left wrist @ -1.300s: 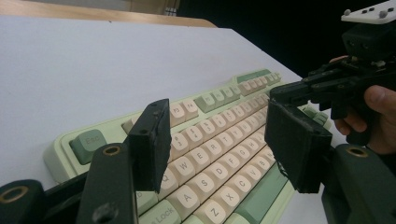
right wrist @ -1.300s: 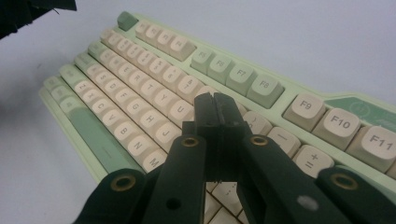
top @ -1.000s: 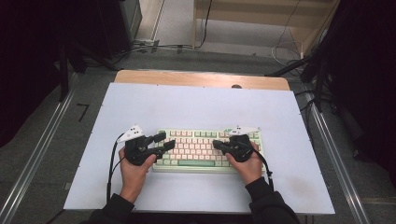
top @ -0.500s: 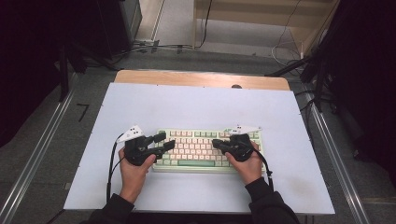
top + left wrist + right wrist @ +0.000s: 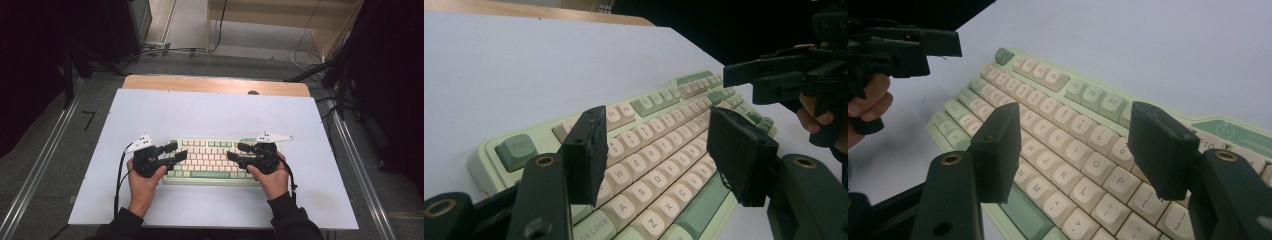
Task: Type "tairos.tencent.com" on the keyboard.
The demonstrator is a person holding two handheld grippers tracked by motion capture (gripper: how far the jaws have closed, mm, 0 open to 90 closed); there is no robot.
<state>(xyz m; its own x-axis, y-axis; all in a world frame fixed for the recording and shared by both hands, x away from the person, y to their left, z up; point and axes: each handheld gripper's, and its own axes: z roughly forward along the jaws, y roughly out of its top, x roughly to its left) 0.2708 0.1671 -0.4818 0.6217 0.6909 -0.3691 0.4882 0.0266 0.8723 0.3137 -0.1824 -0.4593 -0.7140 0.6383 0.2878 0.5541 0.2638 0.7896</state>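
A pale green keyboard with cream and green keys lies on the white table near its front. My left gripper hovers open over the keyboard's left end, above the letter keys. My right gripper is open too, held over the right end, jaws pointing left across the keys. Nothing sits between either pair of jaws. In the left gripper view the right gripper is seen farther off; the right gripper view catches the left gripper with a hand.
The table's wooden far edge has a small dark hole. Metal rails run along both sides. Cables lie on the floor behind. Wide bare table surface lies behind the keyboard.
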